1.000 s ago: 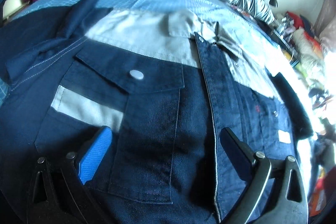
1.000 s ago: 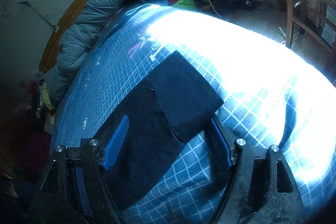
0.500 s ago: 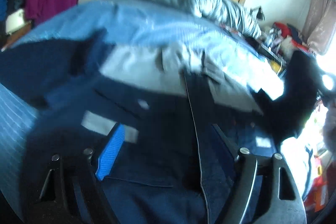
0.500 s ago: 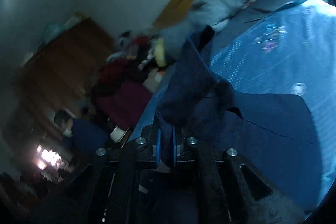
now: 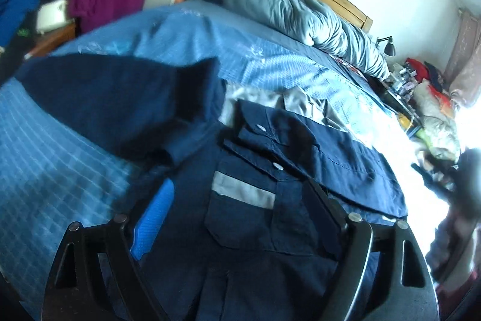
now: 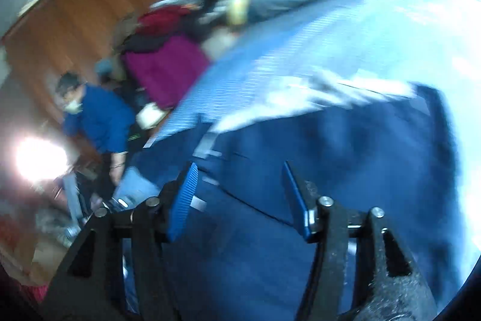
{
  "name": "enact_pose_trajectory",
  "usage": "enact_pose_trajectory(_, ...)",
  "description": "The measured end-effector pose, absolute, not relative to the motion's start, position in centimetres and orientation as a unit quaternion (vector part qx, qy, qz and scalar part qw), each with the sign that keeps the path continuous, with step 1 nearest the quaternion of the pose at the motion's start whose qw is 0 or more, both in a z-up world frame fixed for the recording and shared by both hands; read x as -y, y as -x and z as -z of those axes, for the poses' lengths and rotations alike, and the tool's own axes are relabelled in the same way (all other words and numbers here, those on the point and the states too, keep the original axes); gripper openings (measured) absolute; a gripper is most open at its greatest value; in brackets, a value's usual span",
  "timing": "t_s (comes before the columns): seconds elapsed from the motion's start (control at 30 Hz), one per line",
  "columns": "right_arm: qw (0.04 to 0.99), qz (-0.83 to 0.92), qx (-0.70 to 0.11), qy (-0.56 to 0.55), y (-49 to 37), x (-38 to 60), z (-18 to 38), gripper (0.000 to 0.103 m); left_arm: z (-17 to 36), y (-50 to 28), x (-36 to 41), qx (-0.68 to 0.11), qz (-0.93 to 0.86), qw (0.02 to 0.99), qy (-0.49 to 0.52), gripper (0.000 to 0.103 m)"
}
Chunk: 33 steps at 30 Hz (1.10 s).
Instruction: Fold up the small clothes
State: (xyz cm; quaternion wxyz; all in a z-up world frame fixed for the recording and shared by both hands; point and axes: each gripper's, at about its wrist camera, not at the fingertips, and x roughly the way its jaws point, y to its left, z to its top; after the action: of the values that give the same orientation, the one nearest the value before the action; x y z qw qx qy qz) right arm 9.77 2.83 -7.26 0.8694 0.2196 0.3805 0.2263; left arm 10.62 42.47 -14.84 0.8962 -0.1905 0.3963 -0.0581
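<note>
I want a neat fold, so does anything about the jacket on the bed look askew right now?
Yes. On the navy jacket, one sleeve still sprawls sideways over the blue bedsheet, unfolded, while the other side already lies folded across the front. Both the left gripper and right gripper are open and empty.

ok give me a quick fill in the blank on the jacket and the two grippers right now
1. The navy jacket lies on a bed with a checked sheet coloured ____.
2. The jaws of the left gripper stand ____, holding nothing.
3. The strip across the jacket's chest pocket is coloured ____.
4. The right gripper hovers over navy cloth with its jaws ____.

Missing words: blue; open; grey; open
</note>
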Motion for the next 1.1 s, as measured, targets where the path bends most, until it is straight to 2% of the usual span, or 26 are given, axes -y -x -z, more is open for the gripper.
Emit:
enact_pose_trajectory(0.23,0.867,-0.105,-0.404,-0.271,-7.0,8.4,10.6,0.058,16.2,-14.3,-40.1,-0.404,0.085,0.882,0.227,0.087)
enact_pose_trajectory(0.37,0.850,-0.104,-0.412,-0.313,-7.9,10.9,12.7,0.058,16.7,-14.5,-39.4,-0.412,0.086,0.880,0.222,0.087)
enact_pose_trajectory(0.47,0.832,-0.122,-0.428,-0.331,-9.9,10.9,14.4,0.066,16.9,-14.1,-39.3,-0.419,0.081,0.879,0.213,0.087)
enact_pose_trajectory(0.5,0.826,-0.120,-0.437,-0.336,-10.6,11.1,15.2,0.065,17.0,-14.0,-39.5,-0.418,0.078,0.879,0.216,0.087)
enact_pose_trajectory(0.53,0.820,-0.114,-0.452,-0.333,-11.0,11.3,16.0,0.057,17.0,-13.9,-39.7,-0.417,0.075,0.879,0.221,0.087)
enact_pose_trajectory(0.57,0.822,-0.103,-0.460,-0.319,-11.0,12.0,16.5,0.011,16.9,-13.8,-40.1,-0.416,0.070,0.878,0.226,0.087)
enact_pose_trajectory(0.6,0.823,-0.098,-0.461,-0.317,-10.8,12.5,16.9,0.007,17.0,-13.6,-40.5,-0.415,0.065,0.878,0.231,0.087)
enact_pose_trajectory(0.83,0.806,-0.116,-0.460,-0.355,-10.3,13.7,17.8,0.007,17.0,-11.6,-46.4,-0.411,0.004,0.878,0.245,0.087)
enact_pose_trajectory(0.97,0.840,-0.104,-0.447,-0.290,-8.6,12.5,15.2,0.033,16.5,-9.5,-53.4,-0.383,-0.059,0.875,0.290,0.087)
enact_pose_trajectory(1.1,0.864,-0.112,-0.426,-0.243,-5.5,10.9,12.8,0.045,16.4,-7.8,-61.2,-0.356,-0.128,0.870,0.317,0.088)
